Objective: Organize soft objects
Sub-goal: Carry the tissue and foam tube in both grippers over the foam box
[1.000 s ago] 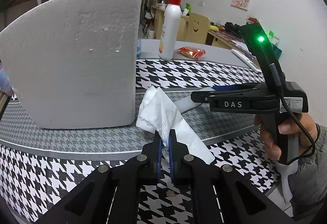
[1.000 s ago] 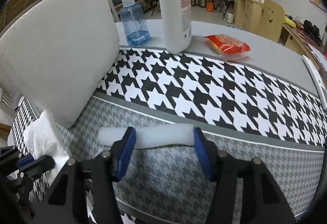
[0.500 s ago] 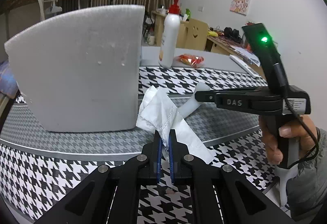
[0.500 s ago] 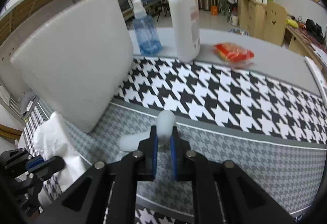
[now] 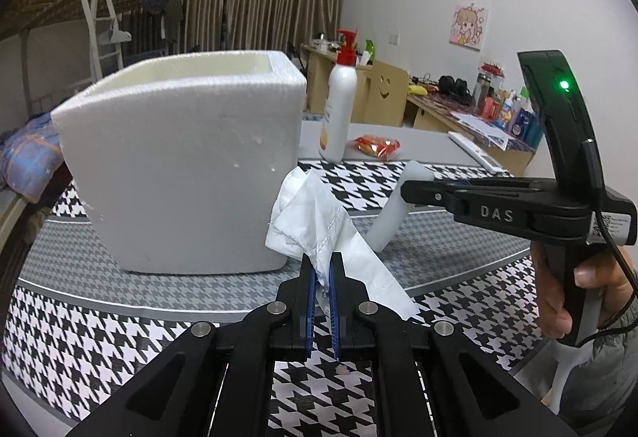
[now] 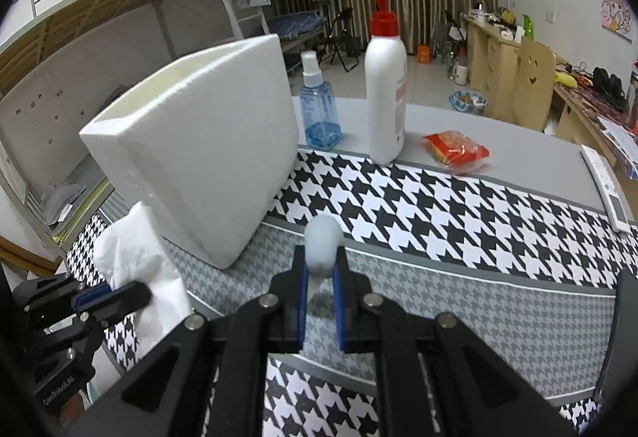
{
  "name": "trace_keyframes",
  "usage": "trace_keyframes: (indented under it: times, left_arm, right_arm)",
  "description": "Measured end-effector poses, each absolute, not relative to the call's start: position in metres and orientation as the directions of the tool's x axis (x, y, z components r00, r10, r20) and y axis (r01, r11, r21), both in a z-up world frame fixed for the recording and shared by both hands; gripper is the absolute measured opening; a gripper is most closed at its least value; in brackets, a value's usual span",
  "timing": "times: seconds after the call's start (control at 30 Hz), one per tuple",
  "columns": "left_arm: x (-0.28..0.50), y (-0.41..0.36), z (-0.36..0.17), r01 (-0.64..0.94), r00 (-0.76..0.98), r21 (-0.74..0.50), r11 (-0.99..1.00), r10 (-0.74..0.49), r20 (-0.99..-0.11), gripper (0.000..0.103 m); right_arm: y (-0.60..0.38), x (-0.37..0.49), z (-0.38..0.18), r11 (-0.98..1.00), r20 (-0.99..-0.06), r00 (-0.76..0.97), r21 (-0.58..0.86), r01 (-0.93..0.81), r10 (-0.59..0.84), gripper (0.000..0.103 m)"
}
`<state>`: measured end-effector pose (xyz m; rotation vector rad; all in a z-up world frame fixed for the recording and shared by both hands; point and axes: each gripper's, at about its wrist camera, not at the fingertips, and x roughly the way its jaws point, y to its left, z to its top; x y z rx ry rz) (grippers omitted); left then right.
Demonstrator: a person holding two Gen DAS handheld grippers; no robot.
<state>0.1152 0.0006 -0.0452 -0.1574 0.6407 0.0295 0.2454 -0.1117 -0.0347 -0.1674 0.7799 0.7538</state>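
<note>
Your left gripper (image 5: 322,269) pinches the white cloth (image 5: 315,221); your right gripper (image 6: 320,269) squeezes a foam roll (image 6: 322,243), its lower end perhaps hidden behind the fingers.

Even indoor light, soft shadows, sharp centre, strong fisheye bending, dark vignette at the corners

— What can't you make out from my claws?
— The foam box (image 5: 187,166) hides its own inside; only the rim shows.
— And my white foam roll (image 6: 322,245)?
— Seen end-on, its length is hidden behind my pads (image 6: 337,301). The pump bottle's label (image 6: 400,94) is too small to read.
</note>
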Motion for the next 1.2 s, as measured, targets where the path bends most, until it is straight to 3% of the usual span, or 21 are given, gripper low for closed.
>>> trace_keyframes:
  times: [1.2]
  left_arm:
    - [0.106, -0.009, 0.005, 0.104, 0.855, -0.117, 0.988, -0.149, -0.497, 0.006]
  right_arm:
    - [-0.149, 0.197, 0.013, 0.784, -0.534, 0.642, 0.066, -0.617, 0.550, 0.014]
